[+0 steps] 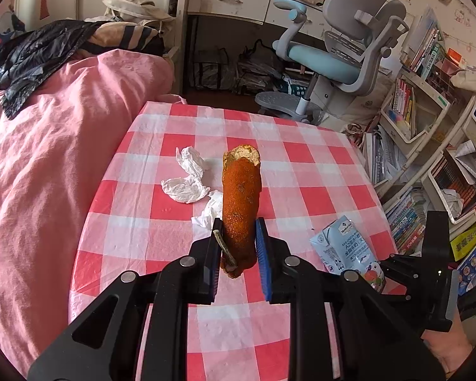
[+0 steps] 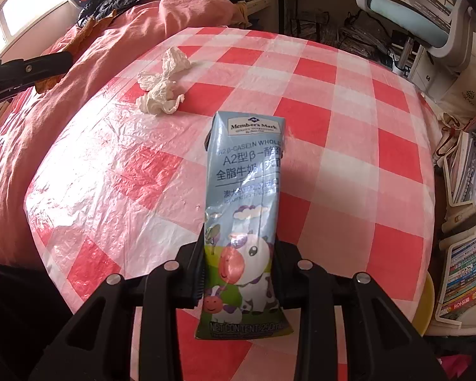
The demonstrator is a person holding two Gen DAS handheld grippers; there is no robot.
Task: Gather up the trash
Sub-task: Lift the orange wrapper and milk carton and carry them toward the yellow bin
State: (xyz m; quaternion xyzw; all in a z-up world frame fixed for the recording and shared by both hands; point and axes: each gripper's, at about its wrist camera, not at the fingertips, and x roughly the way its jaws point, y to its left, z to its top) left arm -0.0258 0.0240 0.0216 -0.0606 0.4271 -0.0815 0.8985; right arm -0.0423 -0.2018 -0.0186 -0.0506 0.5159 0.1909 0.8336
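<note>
My left gripper (image 1: pixel 238 238) is shut on a long strip of orange peel (image 1: pixel 240 200), held up above the checked tablecloth (image 1: pixel 301 165). The peel's pale inner side shows at its far end. My right gripper (image 2: pixel 238 254) is shut on a light blue milk carton (image 2: pixel 247 190) with a cartoon cow, lifted over the table. That carton (image 1: pixel 349 247) also shows at the right of the left wrist view. Crumpled white tissues (image 1: pixel 187 177) lie on the cloth beyond the peel, and the same tissues (image 2: pixel 161 85) sit at the far left of the table in the right wrist view.
A bed with a pink cover (image 1: pixel 47 158) runs along the table's left side, with a dark jacket (image 1: pixel 31 60) on it. A grey and blue desk chair (image 1: pixel 339 47) stands beyond the table. Bookshelves (image 1: pixel 428 146) crowd the right side. A yellow bin rim (image 2: pixel 428 304) shows at lower right.
</note>
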